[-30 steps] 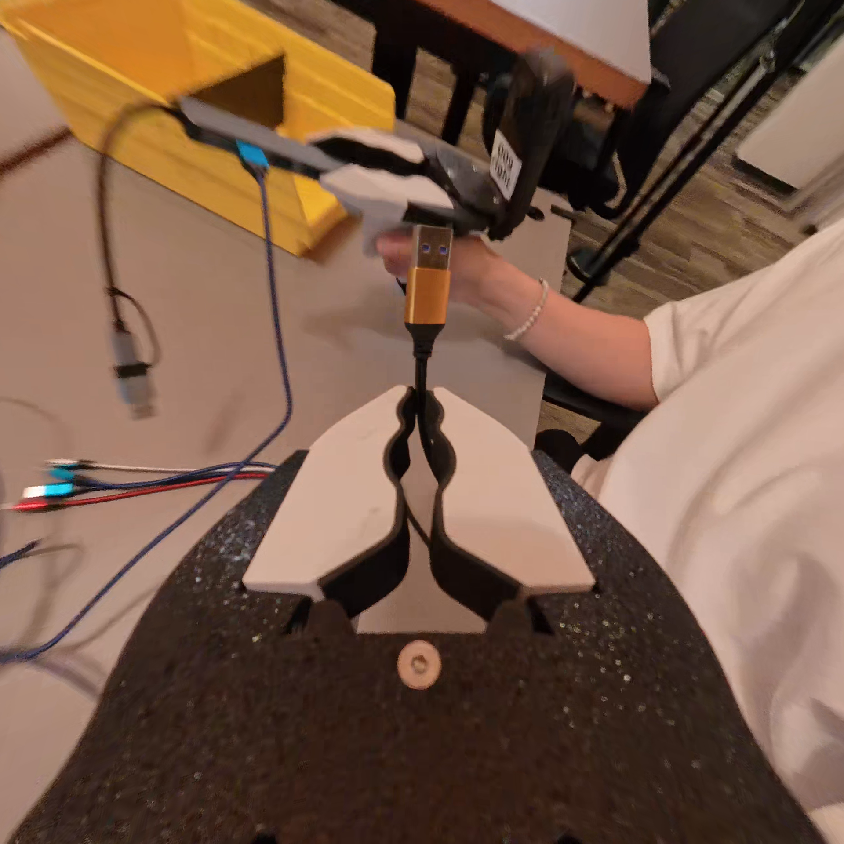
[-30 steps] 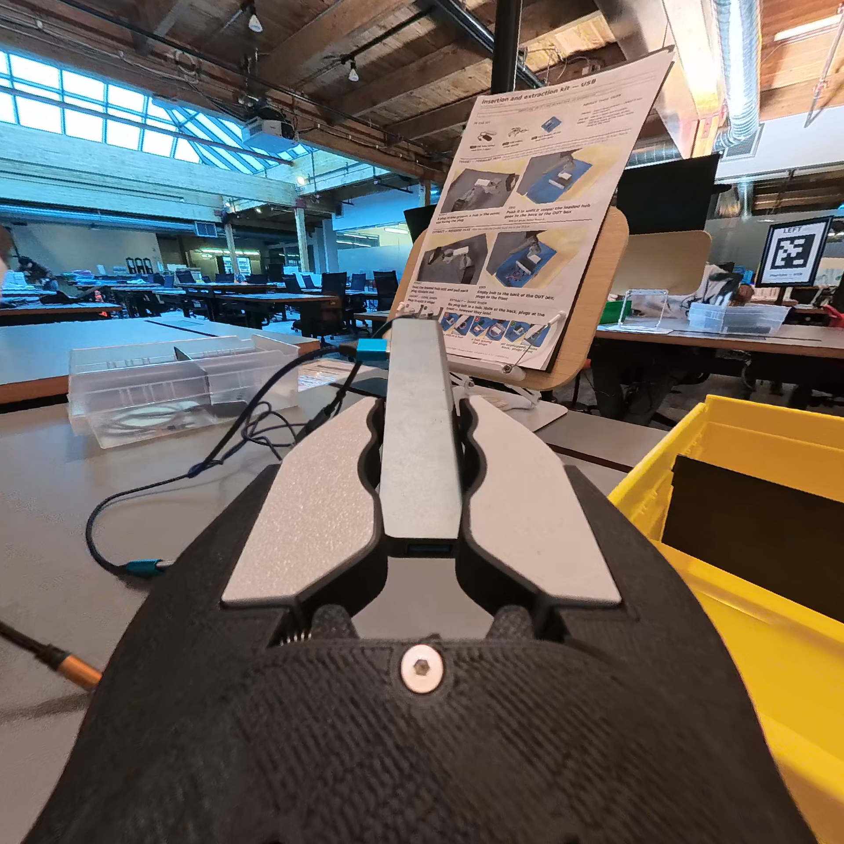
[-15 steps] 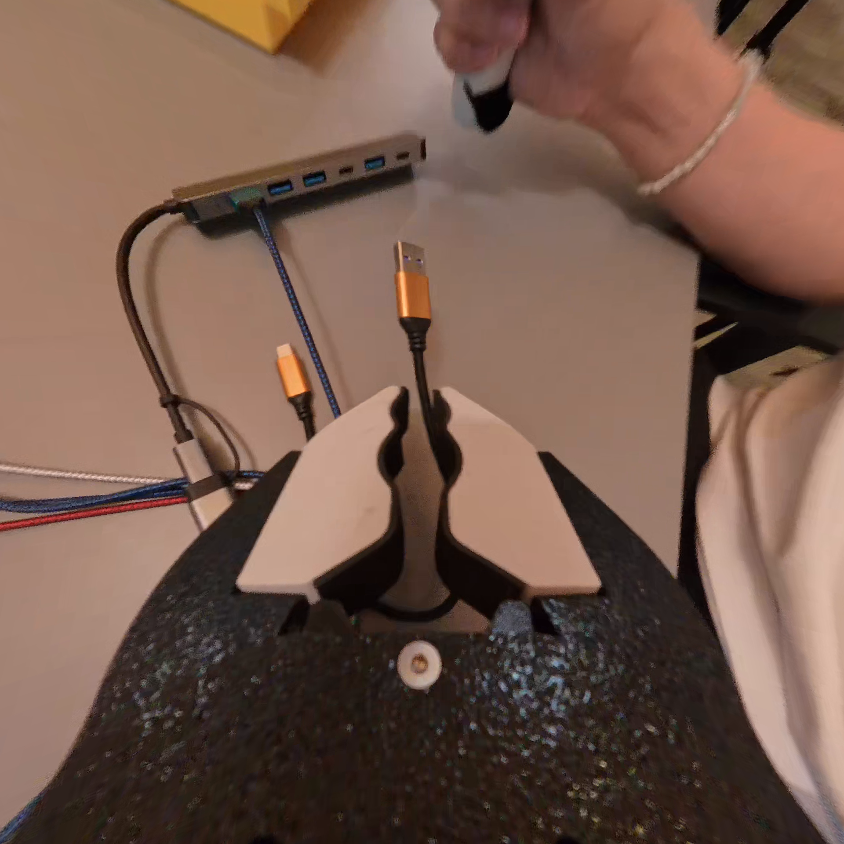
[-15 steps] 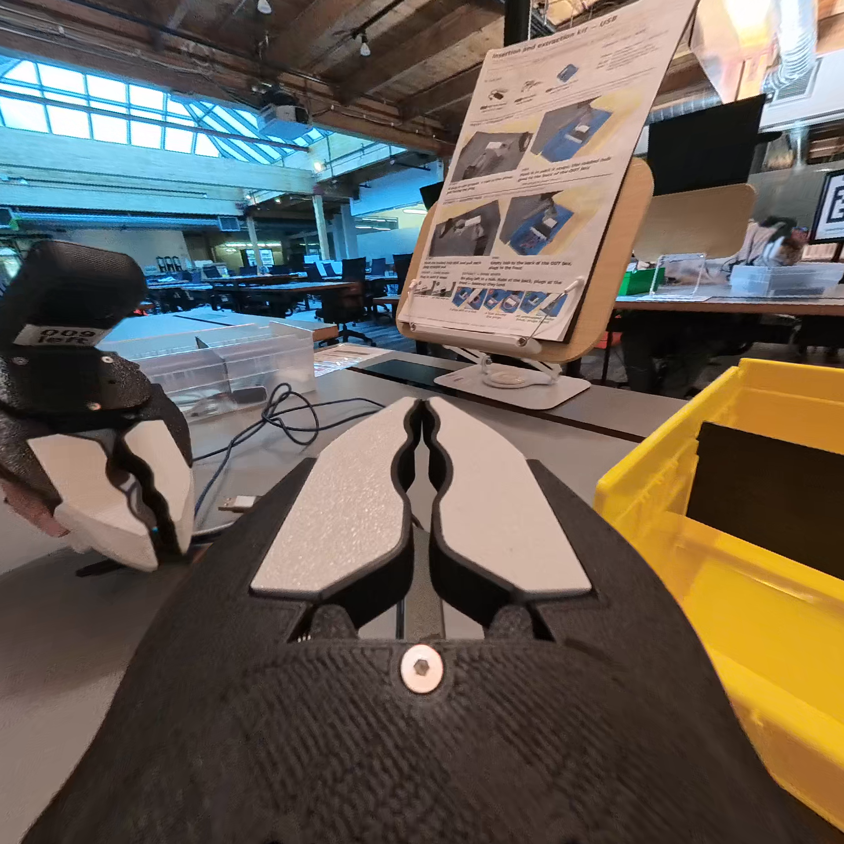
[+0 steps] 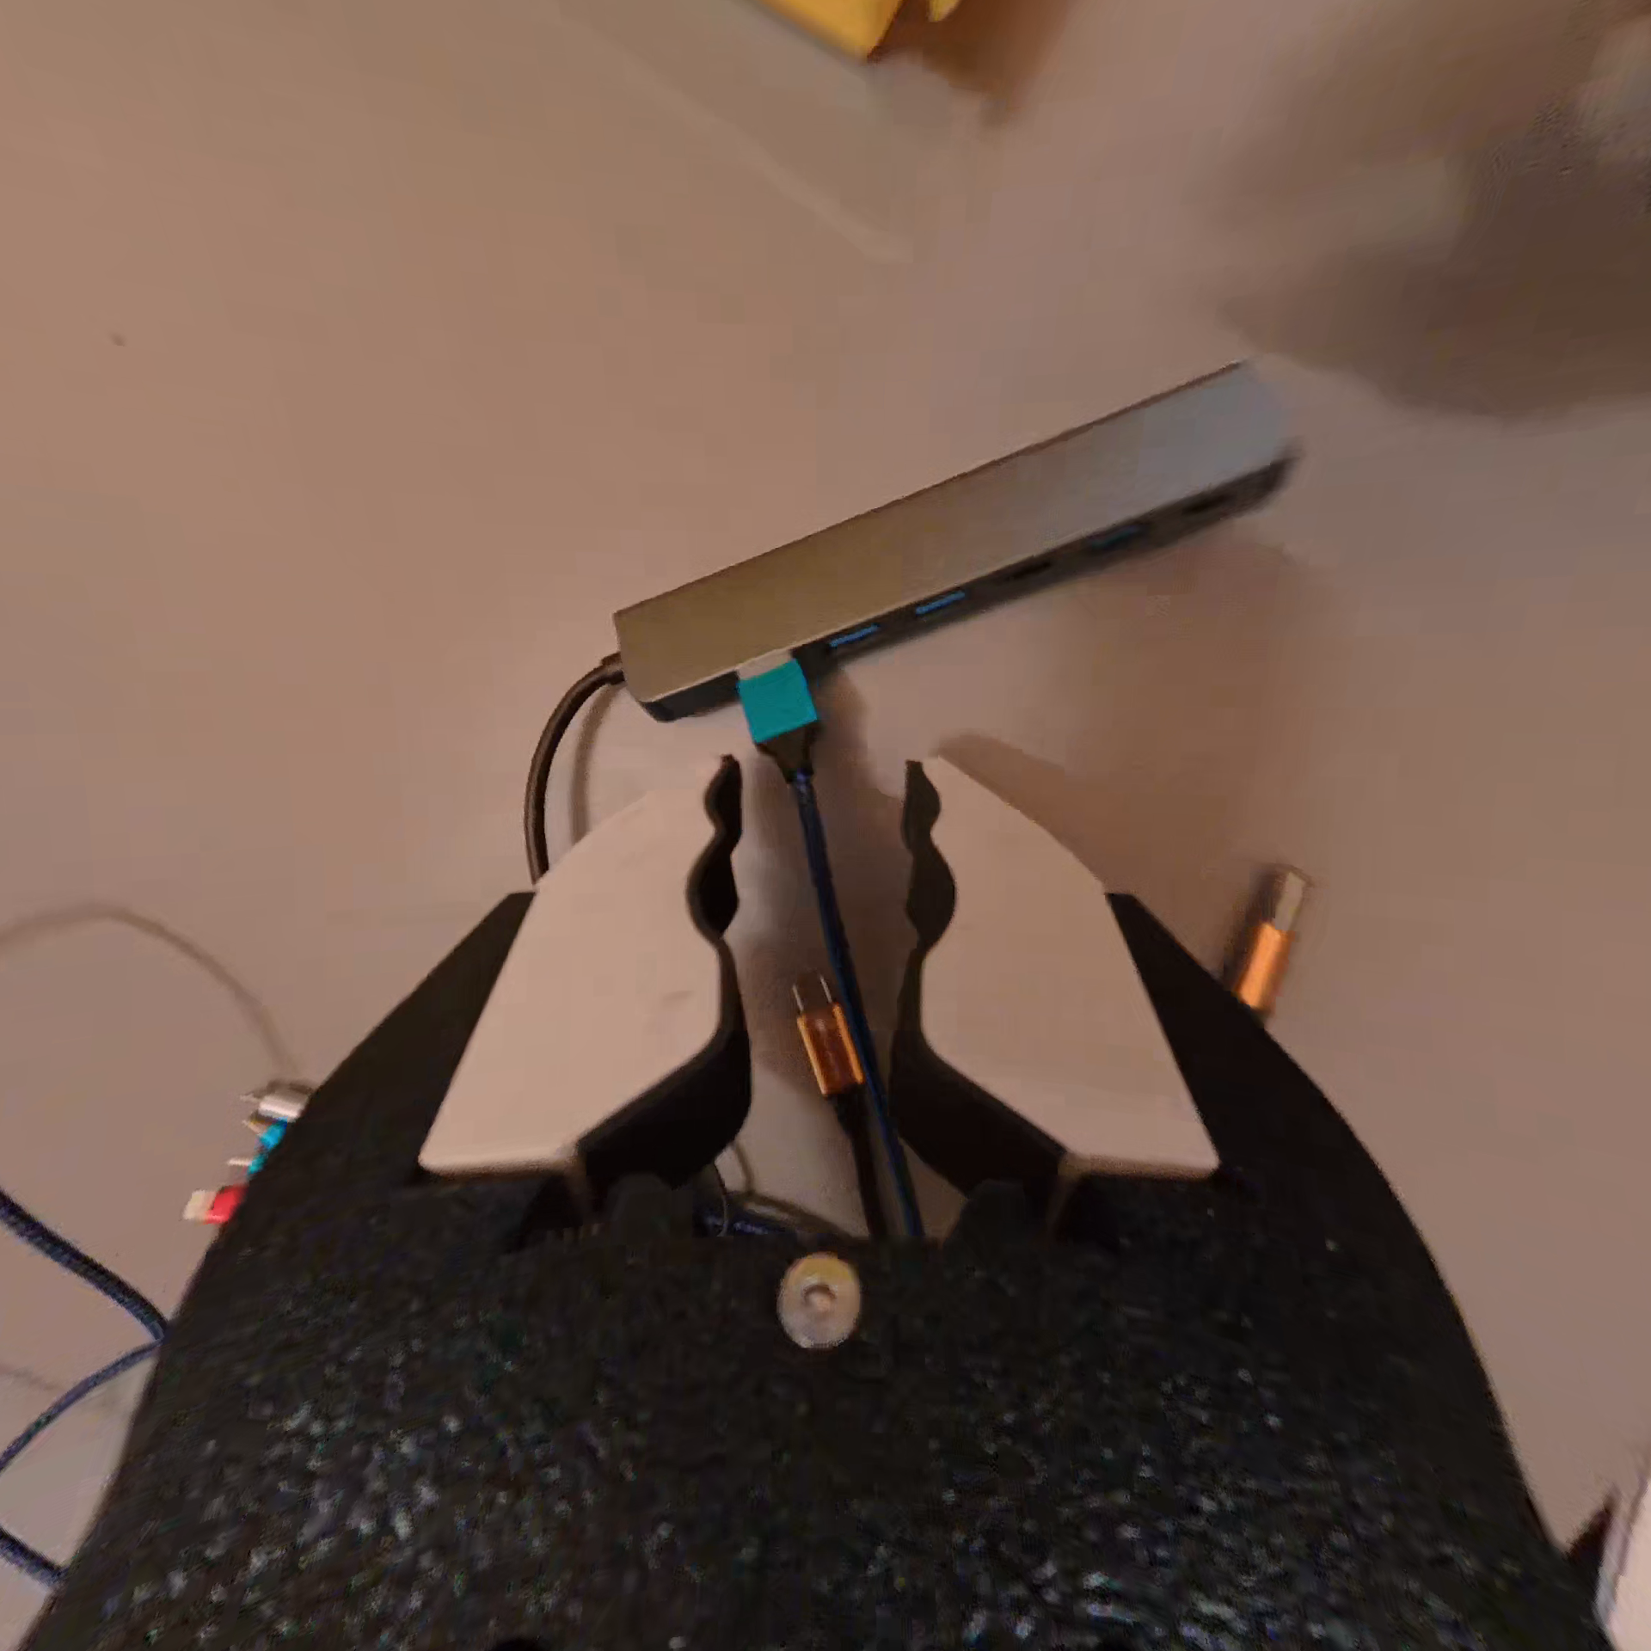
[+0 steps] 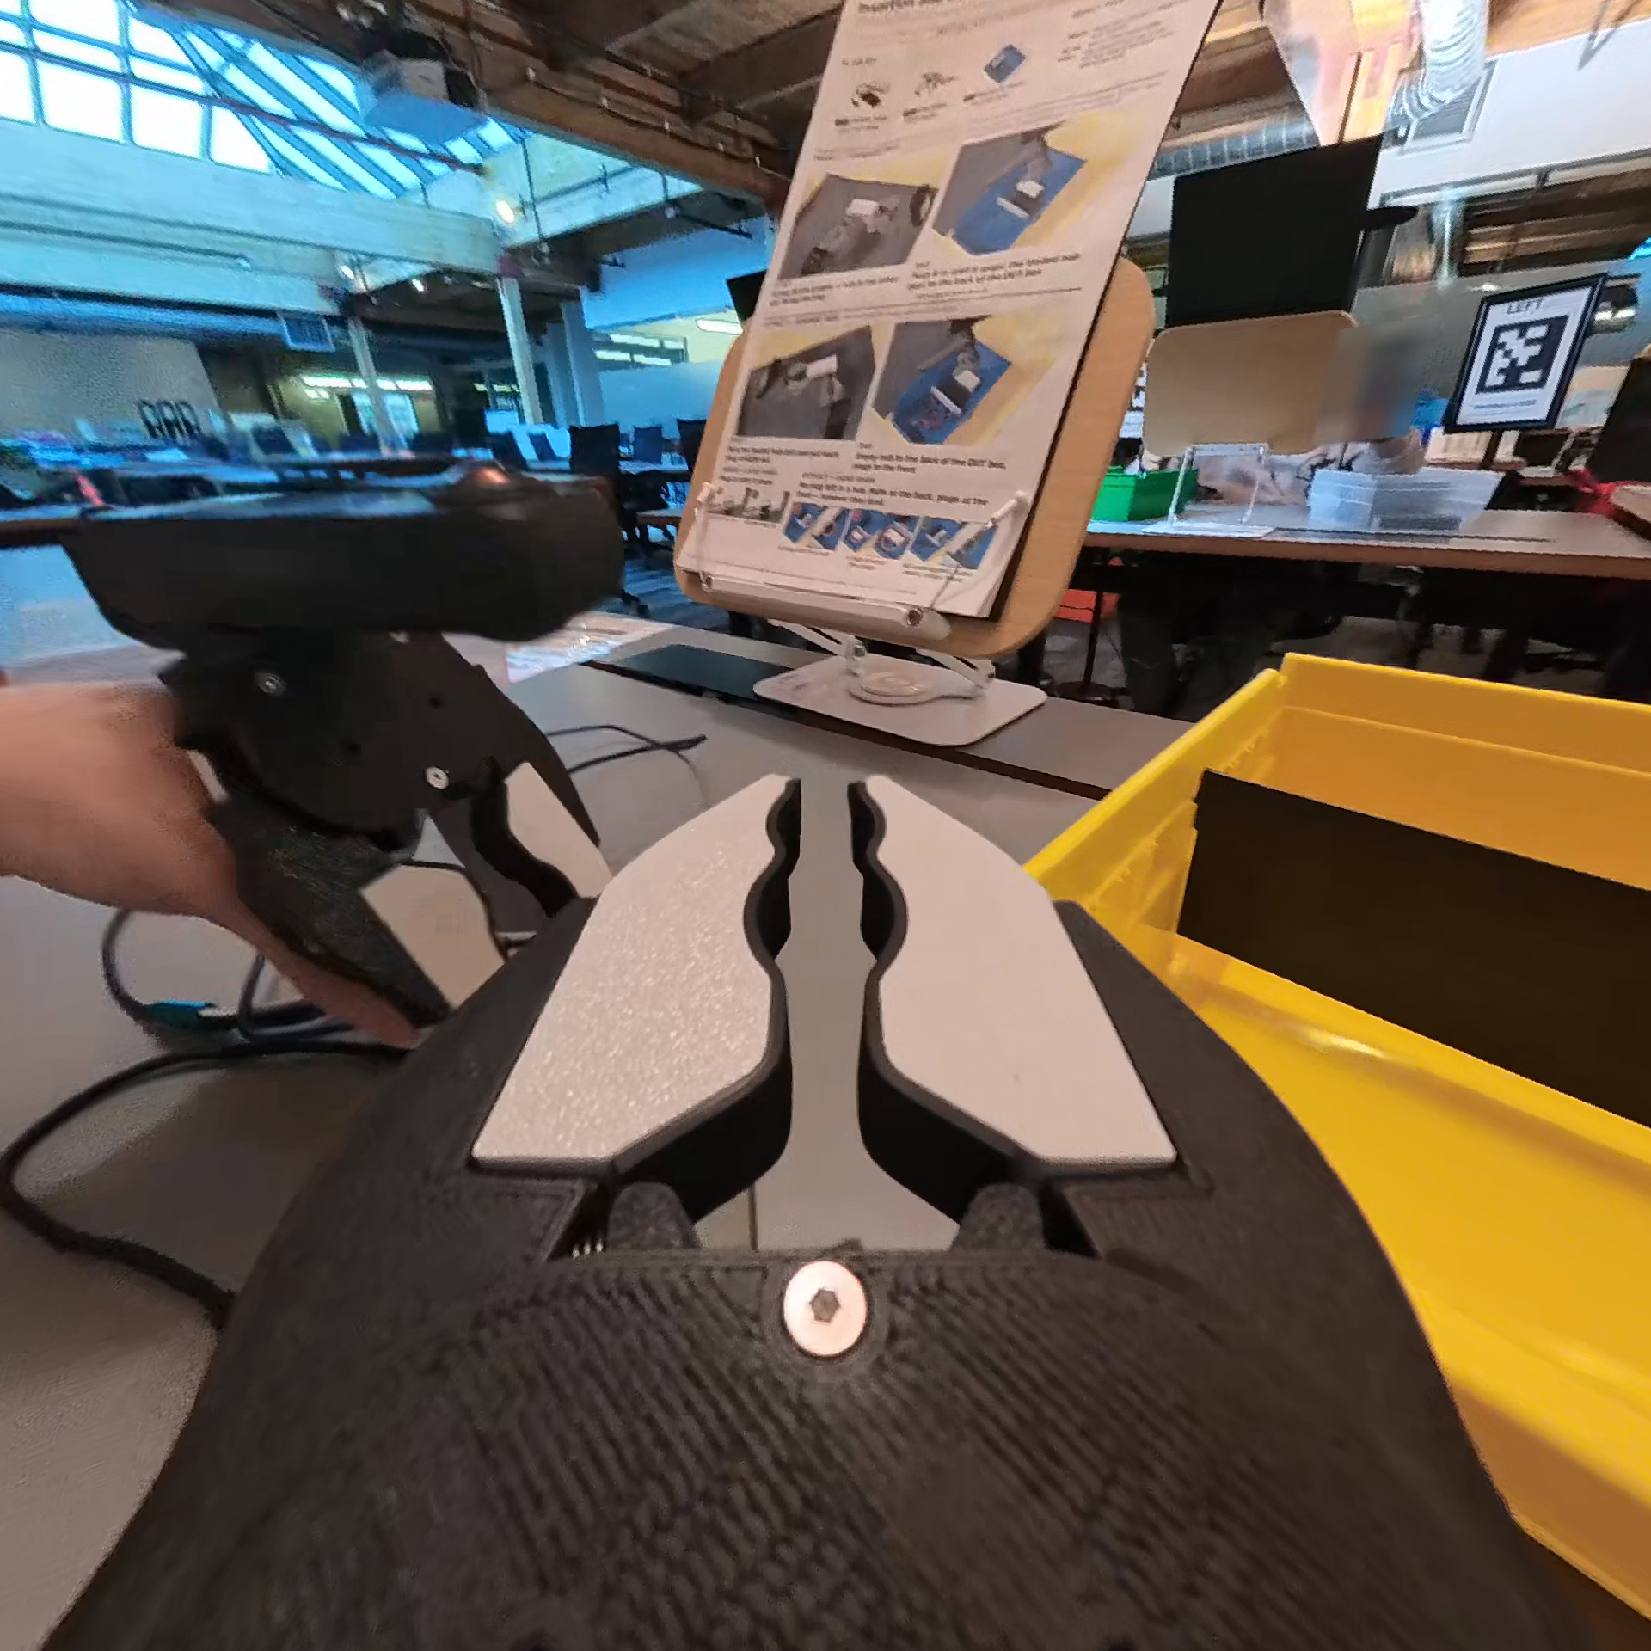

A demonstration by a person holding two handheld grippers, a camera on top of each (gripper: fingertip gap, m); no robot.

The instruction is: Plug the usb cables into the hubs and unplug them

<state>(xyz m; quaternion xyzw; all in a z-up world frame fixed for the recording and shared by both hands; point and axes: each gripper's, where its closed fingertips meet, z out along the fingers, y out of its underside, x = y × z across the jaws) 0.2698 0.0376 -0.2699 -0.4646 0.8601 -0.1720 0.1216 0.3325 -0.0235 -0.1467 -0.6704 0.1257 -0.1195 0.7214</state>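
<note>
Below, in the left wrist view, the left claw [image 5: 820, 768] stands spread and empty above the tabletop [image 5: 357, 357]. A grey hub [image 5: 947, 545] lies flat there, a teal plug [image 5: 779, 701] seated in its near end port. Two loose orange plugs [image 5: 829, 1045] lie near the fingers. In the right wrist view, the right claw [image 6: 822, 791] stands slightly parted, empty, beside a yellow bin [image 6: 1340, 1027]. An instruction sheet [image 6: 938, 295] stands on a stand; its text is not reproduced.

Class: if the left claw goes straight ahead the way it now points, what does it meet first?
Probably the teal plug seated in the hub, just ahead of the open left claw; depth is uncertain.
</note>
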